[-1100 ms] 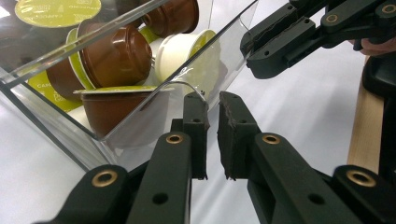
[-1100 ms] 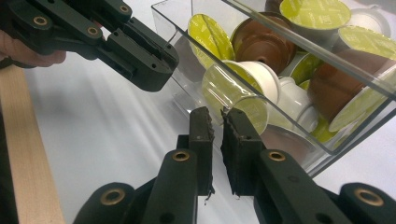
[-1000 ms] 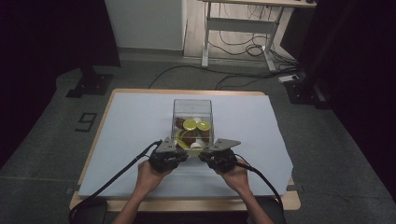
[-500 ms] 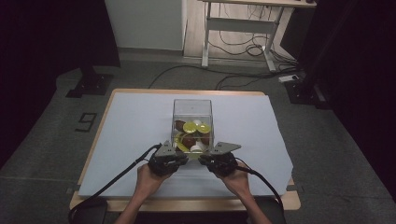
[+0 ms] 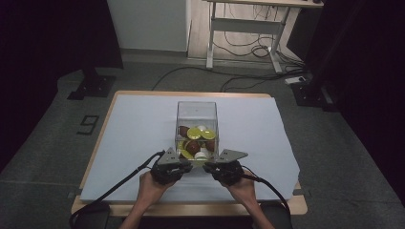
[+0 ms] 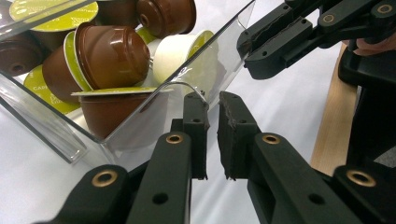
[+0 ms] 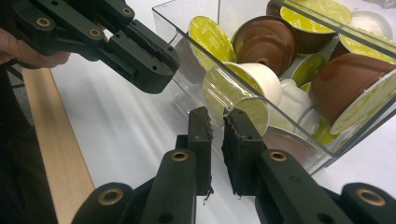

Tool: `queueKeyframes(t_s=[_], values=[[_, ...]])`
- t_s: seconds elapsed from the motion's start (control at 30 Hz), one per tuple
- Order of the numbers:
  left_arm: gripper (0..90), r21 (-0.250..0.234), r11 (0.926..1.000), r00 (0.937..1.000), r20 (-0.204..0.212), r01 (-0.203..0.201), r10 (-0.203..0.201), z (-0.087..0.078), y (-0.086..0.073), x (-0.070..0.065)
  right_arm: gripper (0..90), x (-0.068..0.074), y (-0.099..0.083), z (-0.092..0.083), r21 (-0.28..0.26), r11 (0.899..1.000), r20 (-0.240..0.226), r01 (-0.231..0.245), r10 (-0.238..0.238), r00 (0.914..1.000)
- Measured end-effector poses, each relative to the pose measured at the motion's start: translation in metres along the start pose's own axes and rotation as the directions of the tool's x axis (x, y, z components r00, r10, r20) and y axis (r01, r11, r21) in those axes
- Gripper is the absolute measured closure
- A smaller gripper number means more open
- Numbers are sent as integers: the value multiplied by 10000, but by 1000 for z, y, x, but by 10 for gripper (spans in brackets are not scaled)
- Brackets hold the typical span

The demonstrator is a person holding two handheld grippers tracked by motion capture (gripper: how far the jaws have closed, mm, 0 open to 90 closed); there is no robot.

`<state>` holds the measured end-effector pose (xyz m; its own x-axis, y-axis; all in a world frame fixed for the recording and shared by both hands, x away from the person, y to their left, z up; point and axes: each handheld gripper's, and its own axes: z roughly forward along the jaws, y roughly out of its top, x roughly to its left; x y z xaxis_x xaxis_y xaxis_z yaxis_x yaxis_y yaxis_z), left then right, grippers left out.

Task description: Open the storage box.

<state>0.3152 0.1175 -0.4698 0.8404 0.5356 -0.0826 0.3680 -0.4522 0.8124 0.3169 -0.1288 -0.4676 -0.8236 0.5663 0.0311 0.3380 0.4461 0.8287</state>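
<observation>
Clear box point(image 5: 197, 125) of coffee capsules point(image 6: 109, 56) sits mid-surface point(image 5: 133, 133), tilted. Left hand-held gripper point(image 6: 212, 105) nearly closed, pinching the box's near wall at one corner; right hand-held gripper point(image 7: 217, 122) likewise clamps the other corner.

The high view is dim: dark surroundings frame a moderately lit white table cover point(image 5: 133, 143), and detail is soft and slightly grainy. Both gripper views are brighter. Glare streaks run along the walls of the clear plastic box point(image 6: 219, 65), and reflections blur the coffee capsules point(image 7: 266, 42) behind them. The nearest black jaw parts are slightly out of focus.
</observation>
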Motion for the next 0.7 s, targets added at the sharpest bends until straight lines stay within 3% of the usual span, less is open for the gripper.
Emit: queueKeyframes(t_s=[0.7], values=[[814, -103, 9999, 9997, 256, 19, -16, -6, -8, -14, 805, 14, -9, -9, -132, 9999, -70, 39, -40, 10000]])
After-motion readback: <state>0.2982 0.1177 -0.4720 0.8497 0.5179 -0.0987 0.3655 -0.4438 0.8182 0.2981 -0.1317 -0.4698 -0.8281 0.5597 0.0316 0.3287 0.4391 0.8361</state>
